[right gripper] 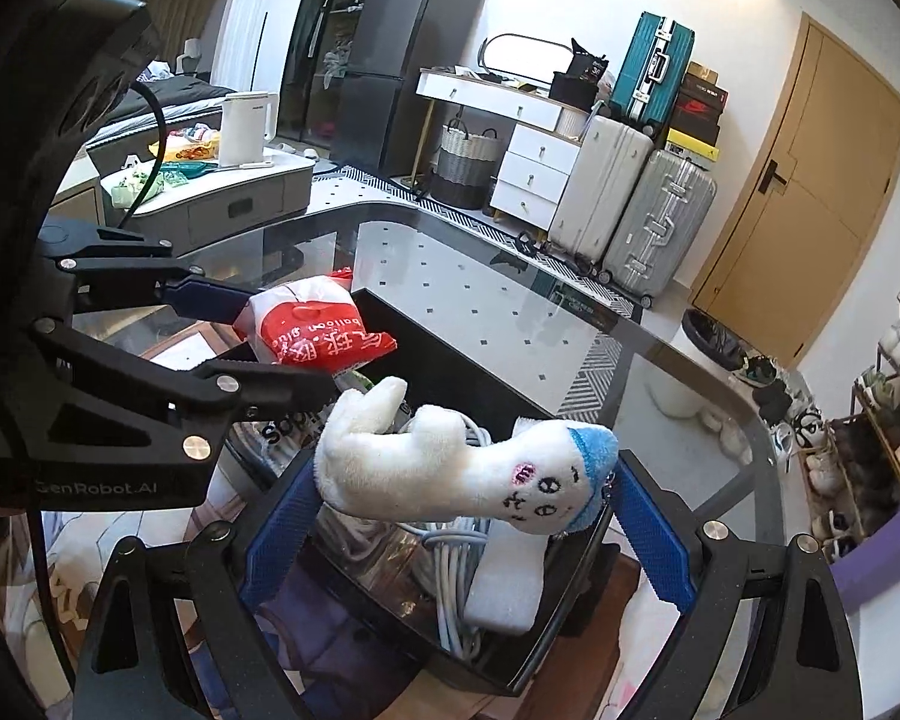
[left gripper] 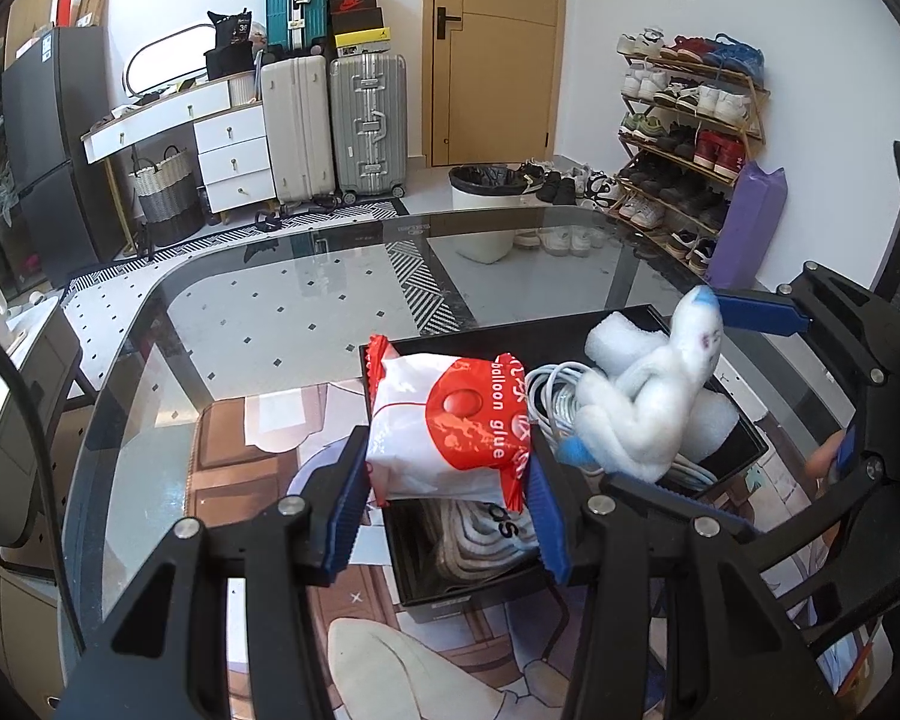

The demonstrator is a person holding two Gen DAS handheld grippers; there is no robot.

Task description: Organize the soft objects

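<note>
The left claw [left gripper: 447, 480] clamps a red-and-white plastic packet [left gripper: 450, 429]; the right claw [right gripper: 462, 516] grips a white plush toy [right gripper: 468, 462] lengthwise, both directly above the black rectangular box [left gripper: 744, 450].

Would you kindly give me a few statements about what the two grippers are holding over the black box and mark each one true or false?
1. The left gripper is shut on the red and white packet printed "balloon glue". True.
2. The right gripper holds a coil of cable. False: it holds the white plush toy; the cable coil lies in the black box.
3. The plush toy has a blue cap. True.
4. The black box stands on a wooden table. False: it stands on a glass table.
5. White foam pieces lie in the box. True.
</note>
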